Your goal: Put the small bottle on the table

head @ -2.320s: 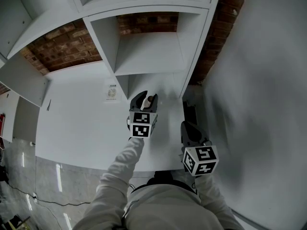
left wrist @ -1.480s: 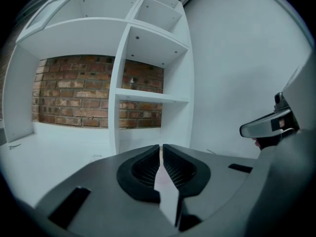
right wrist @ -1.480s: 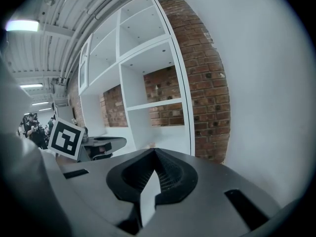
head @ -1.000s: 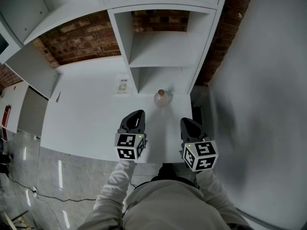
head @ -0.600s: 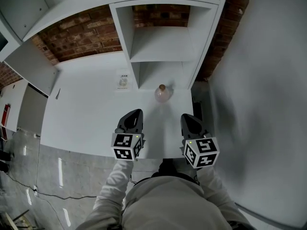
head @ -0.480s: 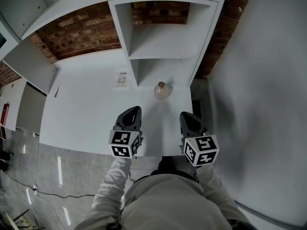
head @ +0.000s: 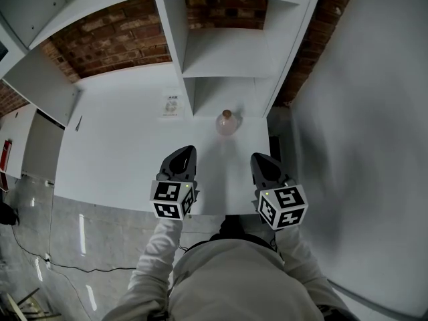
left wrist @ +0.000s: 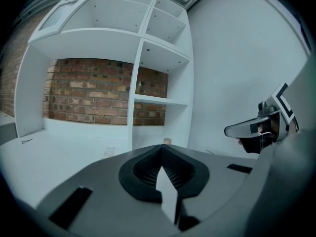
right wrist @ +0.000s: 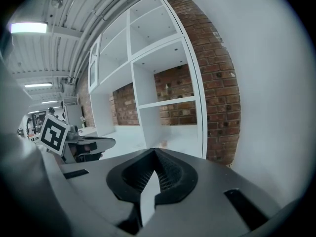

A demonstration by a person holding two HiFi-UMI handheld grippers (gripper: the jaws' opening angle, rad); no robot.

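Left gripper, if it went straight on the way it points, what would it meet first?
The shut left gripper aims just left of the small pinkish cork-topped bottle, so it may clip that first; otherwise it reaches the bottom compartment of the white shelf unit. Depth is unclear.

Side by side, left hand-held gripper (head: 182,154) and right hand-held gripper (head: 261,160), jaws together.

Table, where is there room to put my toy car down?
The widest bare patch is the table's left part, between the sticker, the brick wall and the front edge. A smaller one lies between the bottle, the left gripper and the right gripper. It is tightest by the shelf, where the bottle stands.
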